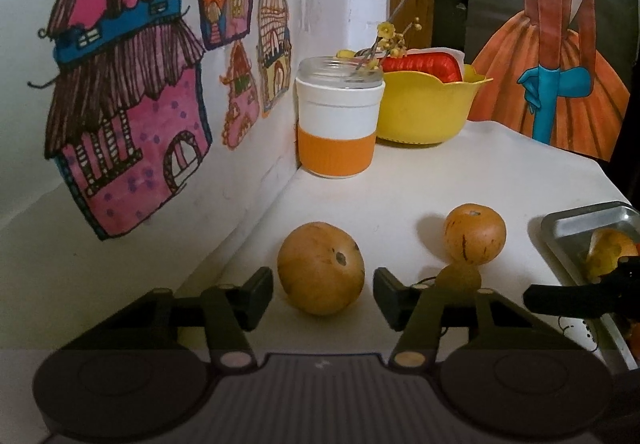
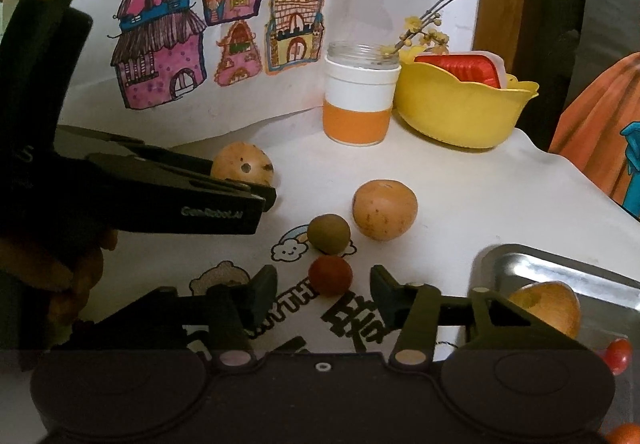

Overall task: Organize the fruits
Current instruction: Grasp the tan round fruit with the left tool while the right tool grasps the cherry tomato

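Left tongs [image 1: 323, 294] wide apart around a brown fruit [image 1: 321, 267], right tongs [image 2: 323, 294] likewise around a small red fruit [image 2: 330, 275], neither gripped.

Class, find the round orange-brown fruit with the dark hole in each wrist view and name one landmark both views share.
Left wrist: round orange-brown fruit low centre, between the open left gripper fingers.
Right wrist: same fruit left of centre, behind the left gripper.
Shared landmark: white-and-orange glass jar.

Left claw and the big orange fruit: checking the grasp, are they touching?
Apart. In the left wrist view, the left claw is open, with gaps either side of the big orange fruit.
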{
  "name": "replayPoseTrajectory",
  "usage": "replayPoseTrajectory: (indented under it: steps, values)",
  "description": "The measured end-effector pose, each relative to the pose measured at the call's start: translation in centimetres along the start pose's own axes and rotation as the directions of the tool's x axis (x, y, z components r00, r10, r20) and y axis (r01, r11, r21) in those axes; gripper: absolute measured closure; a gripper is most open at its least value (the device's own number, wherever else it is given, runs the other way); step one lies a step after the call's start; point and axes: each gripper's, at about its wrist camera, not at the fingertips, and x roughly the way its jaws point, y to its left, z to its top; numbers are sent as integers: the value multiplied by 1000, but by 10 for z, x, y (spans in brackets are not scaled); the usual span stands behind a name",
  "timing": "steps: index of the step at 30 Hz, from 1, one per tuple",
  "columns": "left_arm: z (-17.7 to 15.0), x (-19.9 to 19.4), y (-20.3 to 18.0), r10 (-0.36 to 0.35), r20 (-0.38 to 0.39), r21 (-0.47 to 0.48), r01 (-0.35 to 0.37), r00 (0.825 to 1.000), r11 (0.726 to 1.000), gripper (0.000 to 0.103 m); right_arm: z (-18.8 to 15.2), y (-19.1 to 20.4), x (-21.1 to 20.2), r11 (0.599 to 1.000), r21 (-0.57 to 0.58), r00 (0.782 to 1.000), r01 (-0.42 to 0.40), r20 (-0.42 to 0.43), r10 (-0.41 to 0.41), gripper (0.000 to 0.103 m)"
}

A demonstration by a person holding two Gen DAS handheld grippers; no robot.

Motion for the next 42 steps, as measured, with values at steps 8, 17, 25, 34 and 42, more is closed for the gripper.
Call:
replayPoseTrajectory:
  steps: [8,17,25,34,42]
  values:
    - [1,6,-1,11,-4,1,-11,1000,1000,51,4,-1,6,1000,7,1000,-14,-7,14,64]
    - [0,4,-3,13,-7,16,-13,1000,1000,52,5,-4,10,999,41,999,-23,-23,24,76]
    - [-9,-10,-7,-11,-16,31,11,1000,999,52,-1,0,0,998,43,999,-40,-23,41,76]
    - [-24,-38,-14,-53,-49,48,56,997,997,53,-14,5,-35,998,43,999,-47,-9,47,76]
    - [-38,-63,-28,-92,-73,67,97,993,993,53,-31,7,-66,997,61,999,-52,10,52,76]
